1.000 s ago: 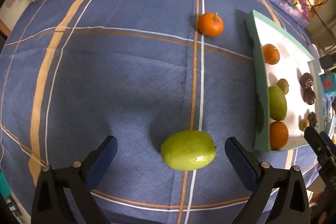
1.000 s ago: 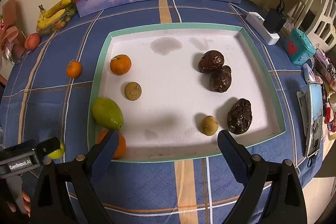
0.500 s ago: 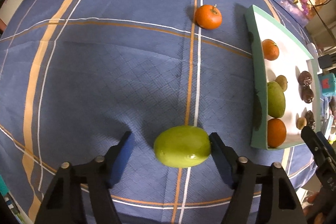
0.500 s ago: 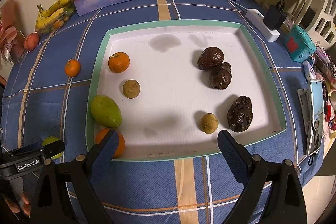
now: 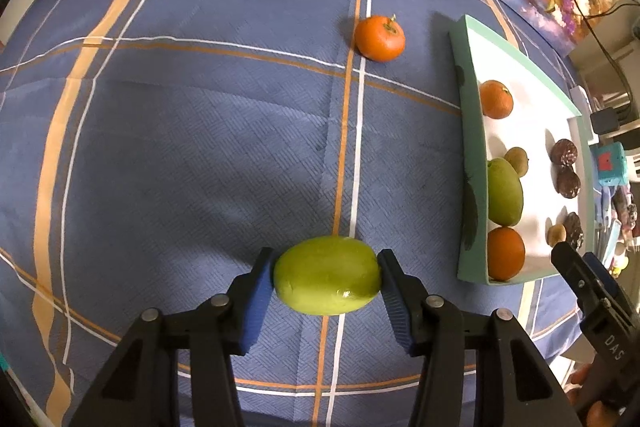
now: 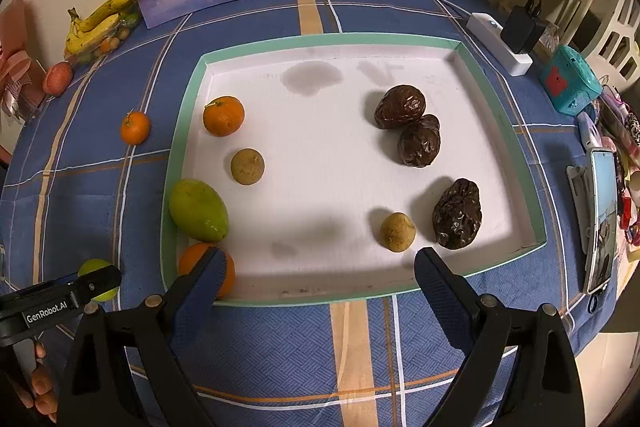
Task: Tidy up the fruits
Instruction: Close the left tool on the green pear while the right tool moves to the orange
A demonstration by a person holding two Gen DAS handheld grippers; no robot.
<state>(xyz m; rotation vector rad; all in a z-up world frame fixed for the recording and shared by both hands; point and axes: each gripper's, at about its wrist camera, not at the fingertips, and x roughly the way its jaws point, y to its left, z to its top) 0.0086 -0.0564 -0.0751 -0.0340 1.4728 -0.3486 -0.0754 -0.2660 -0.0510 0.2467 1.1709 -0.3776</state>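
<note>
Now the left gripper (image 5: 327, 281) points steeply down, closing on the green fruit (image 5: 327, 281).
Both pads touch its ends, left of the tray (image 5: 466, 163); the right gripper (image 6: 316, 277) hovers wide open and empty over the tray's near edge.

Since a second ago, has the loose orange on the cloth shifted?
No. The loose orange sits at the same spot left of the tray, just above the same crossing stripes, in the right wrist view.
</note>
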